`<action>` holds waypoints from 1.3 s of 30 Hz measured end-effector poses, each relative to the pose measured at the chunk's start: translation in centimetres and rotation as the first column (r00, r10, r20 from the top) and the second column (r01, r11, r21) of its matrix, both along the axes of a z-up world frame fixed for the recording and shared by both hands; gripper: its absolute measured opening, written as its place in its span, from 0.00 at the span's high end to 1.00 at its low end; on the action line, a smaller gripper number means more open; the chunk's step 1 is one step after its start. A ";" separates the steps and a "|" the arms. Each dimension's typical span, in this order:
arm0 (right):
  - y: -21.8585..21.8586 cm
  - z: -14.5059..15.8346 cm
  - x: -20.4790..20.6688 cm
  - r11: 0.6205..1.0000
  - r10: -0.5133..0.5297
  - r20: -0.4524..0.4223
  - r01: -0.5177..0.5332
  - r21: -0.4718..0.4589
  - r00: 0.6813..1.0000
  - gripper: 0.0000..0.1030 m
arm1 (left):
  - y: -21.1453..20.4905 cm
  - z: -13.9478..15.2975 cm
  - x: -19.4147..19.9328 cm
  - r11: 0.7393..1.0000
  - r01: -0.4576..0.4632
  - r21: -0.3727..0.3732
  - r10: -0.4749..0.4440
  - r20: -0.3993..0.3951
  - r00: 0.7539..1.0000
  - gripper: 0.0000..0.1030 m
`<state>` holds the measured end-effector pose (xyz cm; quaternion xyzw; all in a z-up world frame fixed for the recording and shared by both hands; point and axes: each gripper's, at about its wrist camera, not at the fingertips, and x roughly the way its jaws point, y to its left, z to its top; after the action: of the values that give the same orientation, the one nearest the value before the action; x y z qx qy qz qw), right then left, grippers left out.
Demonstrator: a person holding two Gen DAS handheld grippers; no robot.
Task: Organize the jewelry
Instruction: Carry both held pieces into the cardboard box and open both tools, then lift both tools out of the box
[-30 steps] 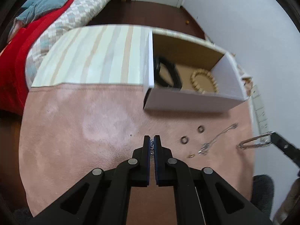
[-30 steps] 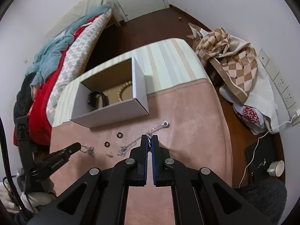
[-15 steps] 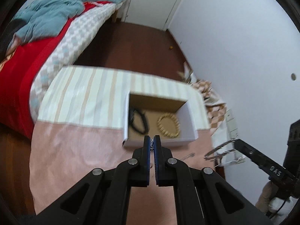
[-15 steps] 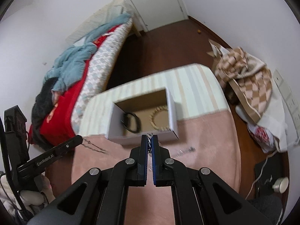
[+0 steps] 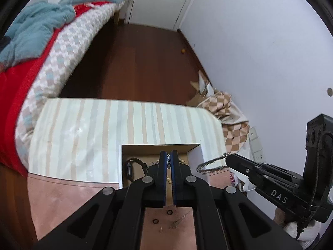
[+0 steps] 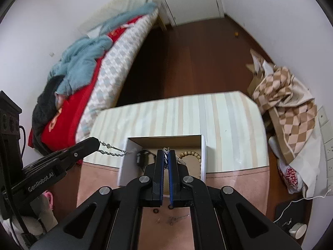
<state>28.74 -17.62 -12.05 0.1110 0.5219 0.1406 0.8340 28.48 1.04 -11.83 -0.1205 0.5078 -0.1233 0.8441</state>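
An open cardboard box [image 5: 194, 153] [image 6: 131, 164] sits on the table. In it lie a black watch [image 5: 133, 167] [image 6: 142, 159] and a wooden bead bracelet [image 6: 190, 154]. My left gripper [image 5: 168, 159] is shut on a silver chain; in the right wrist view the gripper [image 6: 94, 143] holds the chain [image 6: 112, 149] draped over the box's left wall. My right gripper [image 6: 166, 157] is shut on a second silver chain, which shows in the left wrist view [image 5: 210, 164] beside the box's right wall. Both hover high above the box.
Two small dark rings [image 5: 169, 212] [image 5: 155, 221] and a thin chain [image 5: 179, 220] lie on the pink cloth [image 5: 62, 198] in front of the box. A striped cloth [image 5: 104, 129] covers the table's far half. A bed is at left, a checked cloth [image 6: 291, 108] at right.
Both grippers have risen from the pink cloth with their chains and now hang over the box. The box looks smaller and farther below.
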 end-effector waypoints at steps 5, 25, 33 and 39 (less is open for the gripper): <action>0.2 -4.0 3.1 1.000 0.006 -0.073 -0.008 -0.020 0.997 0.96 | -0.7 -3.5 2.3 0.999 0.026 0.021 -0.024 -0.094 0.995 0.98; 0.4 -7.4 2.6 0.990 0.050 -0.199 -0.076 -0.122 0.979 0.56 | 1.5 -3.2 0.6 0.966 -0.110 0.235 0.118 -0.021 0.993 0.04; 0.6 -6.0 -0.8 0.939 0.003 -0.086 -0.033 -0.342 0.996 0.11 | 1.4 -3.4 -3.2 0.923 -0.174 0.342 0.154 0.086 0.984 0.00; 0.4 -6.3 -3.1 0.914 -0.035 -0.031 0.019 -0.406 0.999 0.05 | 1.3 -4.0 -5.2 0.922 -0.183 0.341 0.167 0.077 0.983 0.00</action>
<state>25.63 -17.25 -18.36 -0.0545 0.5536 0.0157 0.8308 23.26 2.37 -15.83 -0.0122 0.4891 0.0412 0.8712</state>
